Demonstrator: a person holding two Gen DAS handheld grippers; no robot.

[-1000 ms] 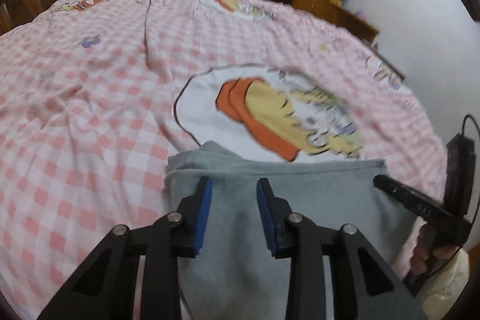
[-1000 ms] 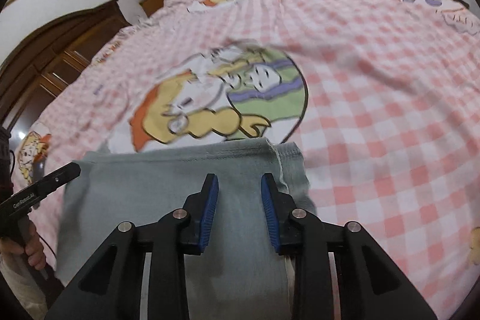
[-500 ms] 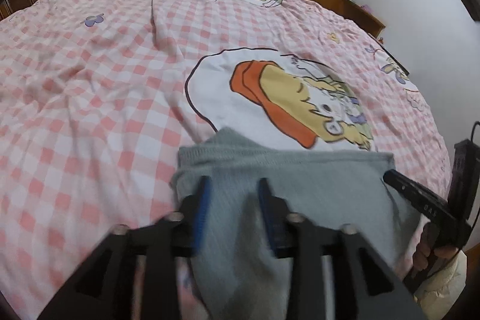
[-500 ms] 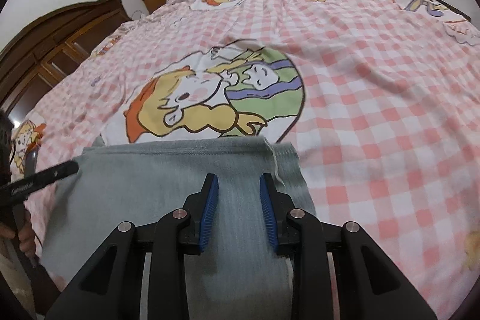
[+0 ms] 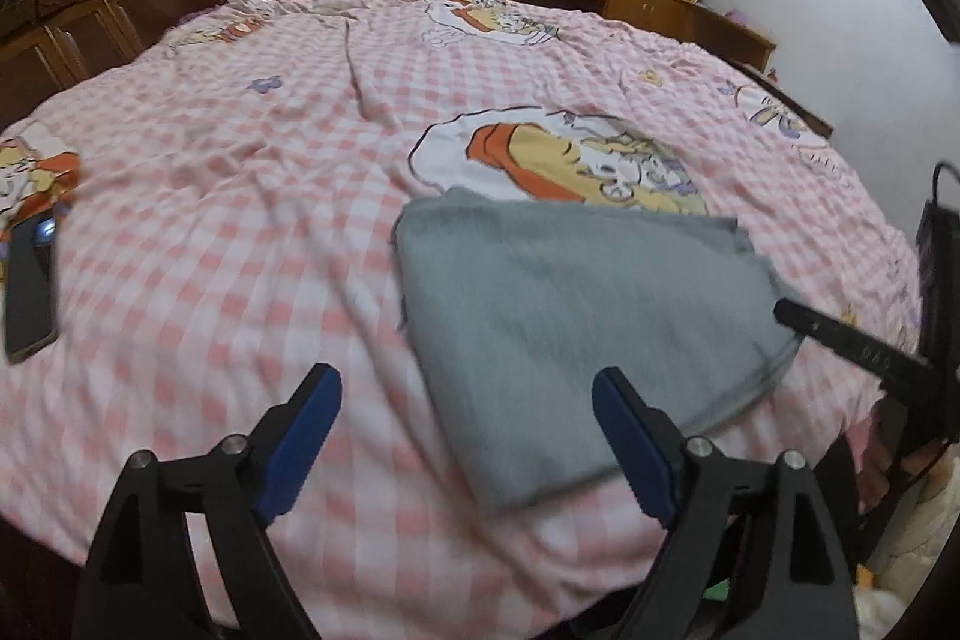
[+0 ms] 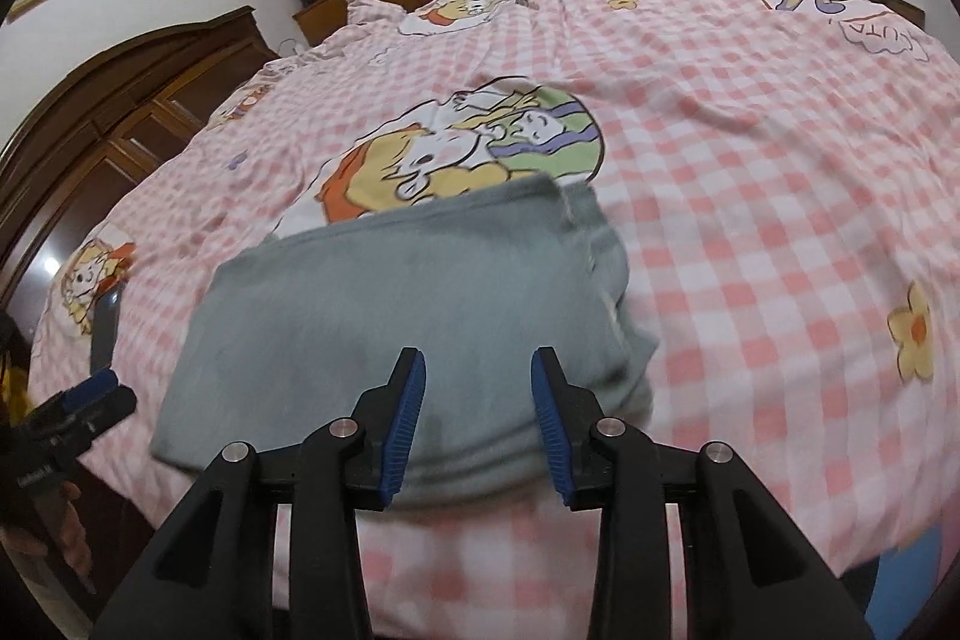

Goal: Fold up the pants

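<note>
The grey pants (image 5: 576,316) lie folded into a flat rectangle on the pink checked bedspread (image 5: 240,196). My left gripper (image 5: 465,400) is wide open and empty, drawn back from the pants' near left corner. In the right wrist view the pants (image 6: 390,316) lie just ahead, and my right gripper (image 6: 477,382) is open and empty above their near edge. The right gripper also shows at the right edge of the left wrist view (image 5: 840,340). The left gripper shows at the left edge of the right wrist view (image 6: 90,400).
A black phone (image 5: 27,286) lies on the bedspread at the left. Dark wooden cabinets (image 5: 102,16) stand along the left and far sides of the bed. A large cartoon print (image 5: 558,160) lies just beyond the pants. The bed's near edge drops off below both grippers.
Both grippers let go of the pants and opened, the left one wide. Both pulled back toward the near edge of the bed. The pants now lie flat and free.
</note>
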